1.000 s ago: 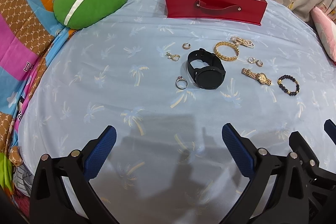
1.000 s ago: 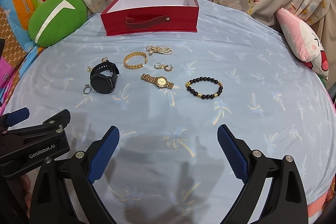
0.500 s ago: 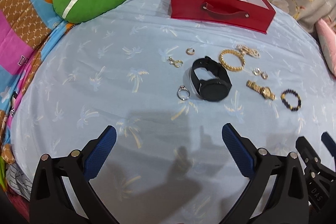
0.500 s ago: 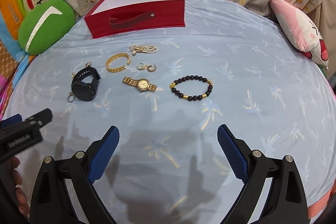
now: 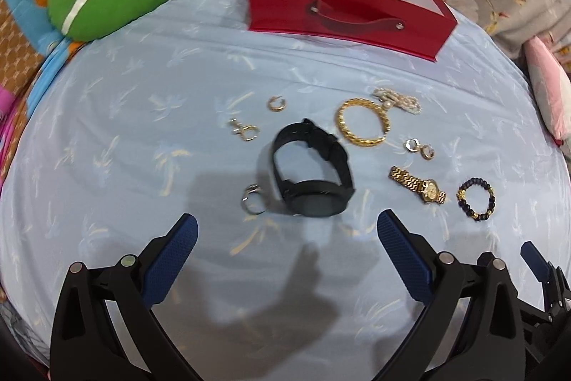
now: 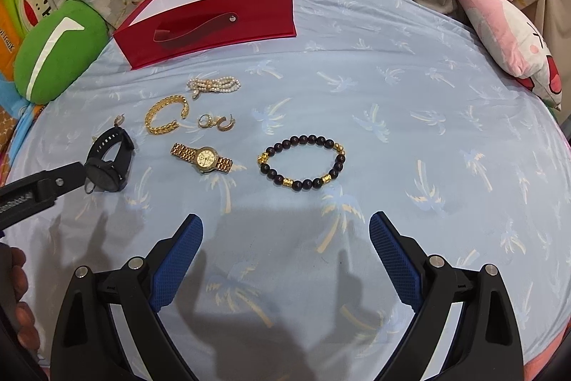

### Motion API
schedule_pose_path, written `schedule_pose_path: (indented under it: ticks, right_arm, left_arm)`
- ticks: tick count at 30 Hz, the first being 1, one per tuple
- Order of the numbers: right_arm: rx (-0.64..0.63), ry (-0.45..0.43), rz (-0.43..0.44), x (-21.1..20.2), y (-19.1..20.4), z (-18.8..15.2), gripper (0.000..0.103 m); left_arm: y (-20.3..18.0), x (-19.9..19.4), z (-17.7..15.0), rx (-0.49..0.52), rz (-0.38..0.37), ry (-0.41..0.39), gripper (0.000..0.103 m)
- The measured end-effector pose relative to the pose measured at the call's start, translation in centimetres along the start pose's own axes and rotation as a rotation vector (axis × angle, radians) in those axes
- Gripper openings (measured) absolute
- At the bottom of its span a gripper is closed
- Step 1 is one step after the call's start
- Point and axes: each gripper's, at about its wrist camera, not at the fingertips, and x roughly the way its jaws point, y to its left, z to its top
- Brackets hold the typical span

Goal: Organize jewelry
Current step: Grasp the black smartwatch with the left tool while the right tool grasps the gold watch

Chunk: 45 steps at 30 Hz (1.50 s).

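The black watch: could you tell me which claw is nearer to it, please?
Left. The left claw is open just short of the black watch; the right claw faces the beaded bracelet, farther off.

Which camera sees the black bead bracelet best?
The right wrist view: the black bead bracelet lies near the middle, large and sharp, each bead countable. In the left wrist view it is small and far off at the right edge.

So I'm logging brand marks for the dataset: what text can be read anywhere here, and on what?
"enRobot.AI", blurred, start cut off: body of the left tongs, seen in the right wrist view.
Letters on the orange cloth: cut off, unreadable.
Gold watch dial: too small.
Red box: no text.
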Motion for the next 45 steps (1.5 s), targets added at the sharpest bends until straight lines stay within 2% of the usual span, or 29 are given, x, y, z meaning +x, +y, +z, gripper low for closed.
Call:
schedule_pose_path:
  ticks: [8,10,11,13,17,21,29,33,36,37,40,41,43,45]
  right_arm:
    - [0.043,0.013,-0.006,0.8,-1.4,0.3,0.092]
    - [0.050,0.014,-0.007,0.9,-1.7,0.4,0.092]
    - [0.053,0.015,-0.007,1.0,-1.8,0.4,0.092]
    - [0.059,0.016,-0.005,1.1,-1.9,0.5,0.092]
    - [0.059,0.021,-0.006,1.4,-1.9,0.5,0.092]
    - [0.063,0.027,-0.003,1.7,-1.9,0.5,0.092]
    - [0.059,0.030,0.004,2.0,-1.6,0.7,0.092]
    - [0.054,0.027,0.010,2.0,-1.4,0.7,0.092]
    - [0.015,0.012,0.045,1.9,-0.6,0.9,0.092]
    - [-0.014,-0.005,0.080,1.8,-0.1,1.1,0.091]
    - [-0.122,-0.022,0.187,2.3,1.9,1.9,0.073]
    - [-0.165,-0.021,0.224,2.7,2.6,2.4,0.071]
    - [-0.232,-0.010,0.260,3.7,3.9,3.0,0.065]
    - [-0.286,-0.001,0.259,4.7,5.0,3.4,0.062]
  left_arm:
    - [-2.8,3.1,1.6,0.076,0.046,0.006,0.098]
    - [-3.2,3.5,1.8,0.087,0.057,-0.001,0.095]
    - [-3.3,3.6,1.9,0.091,0.061,-0.003,0.092]
    - [-3.5,4.0,2.0,0.106,0.060,0.006,0.080]
    - [-3.5,4.9,2.1,0.105,0.061,0.035,0.070]
    - [-3.0,5.1,2.2,0.082,0.042,0.043,0.050]
    - [-2.5,4.5,2.0,0.064,0.003,0.027,0.050]
    - [-2.0,2.9,2.2,0.057,-0.020,-0.013,0.050]
    - [-1.4,1.3,2.4,0.048,-0.043,-0.051,0.050]
    - [-1.1,0.6,2.5,0.045,-0.047,-0.067,0.050]
    - [-0.2,-0.7,2.8,0.034,-0.039,-0.097,0.050]
    - [0.2,-1.0,2.8,0.031,-0.038,-0.103,0.050]
    - [0.8,-1.8,3.0,0.023,-0.033,-0.117,0.049]
    - [1.5,-2.2,3.0,0.013,-0.029,-0.124,0.050]
